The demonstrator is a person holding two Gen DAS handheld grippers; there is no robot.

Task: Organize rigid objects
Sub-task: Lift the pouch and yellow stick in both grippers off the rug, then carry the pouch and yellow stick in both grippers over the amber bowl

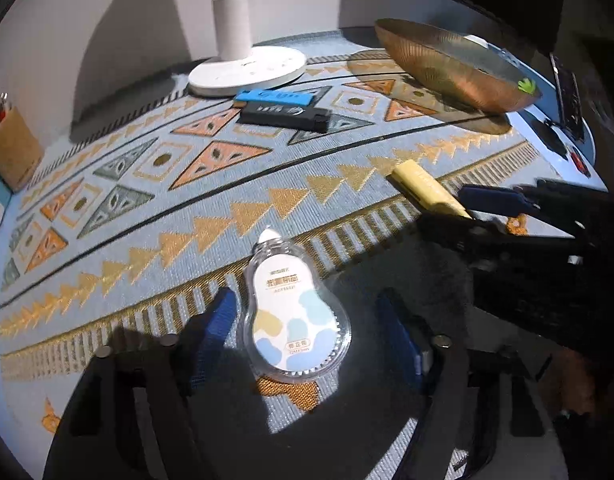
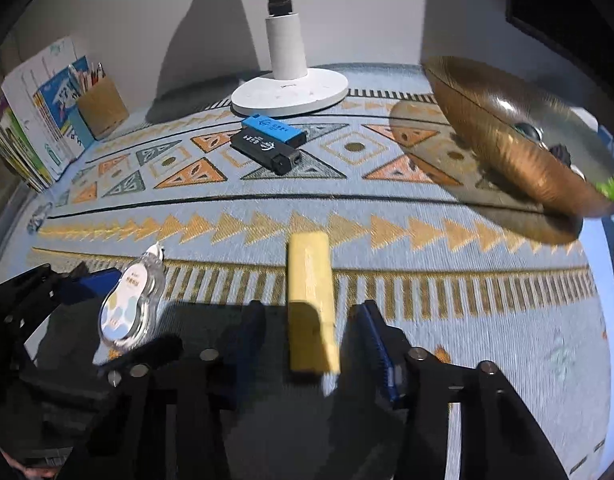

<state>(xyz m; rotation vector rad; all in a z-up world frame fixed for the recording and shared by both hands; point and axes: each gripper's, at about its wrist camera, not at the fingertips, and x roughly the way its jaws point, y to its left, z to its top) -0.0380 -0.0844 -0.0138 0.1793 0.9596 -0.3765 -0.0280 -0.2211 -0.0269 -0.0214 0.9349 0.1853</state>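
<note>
A clear pear-shaped correction tape (image 1: pixel 293 312) lies on the patterned mat between the open fingers of my left gripper (image 1: pixel 307 320); it also shows in the right wrist view (image 2: pixel 131 304). A yellow block (image 2: pixel 311 300) lies between the open fingers of my right gripper (image 2: pixel 311 336); it also shows in the left wrist view (image 1: pixel 427 192). Neither gripper grips its object. A blue stick (image 2: pixel 273 127) and a black stick (image 2: pixel 265 151) lie side by side near the lamp base. A copper bowl (image 2: pixel 519 148) stands at the back right.
A white lamp base (image 2: pixel 289 92) stands at the back middle. A cork pen holder (image 2: pixel 101 106) and books (image 2: pixel 31 128) stand at the back left. The patterned mat (image 2: pixel 447 276) covers the table. The bowl holds a small green item (image 2: pixel 613 190).
</note>
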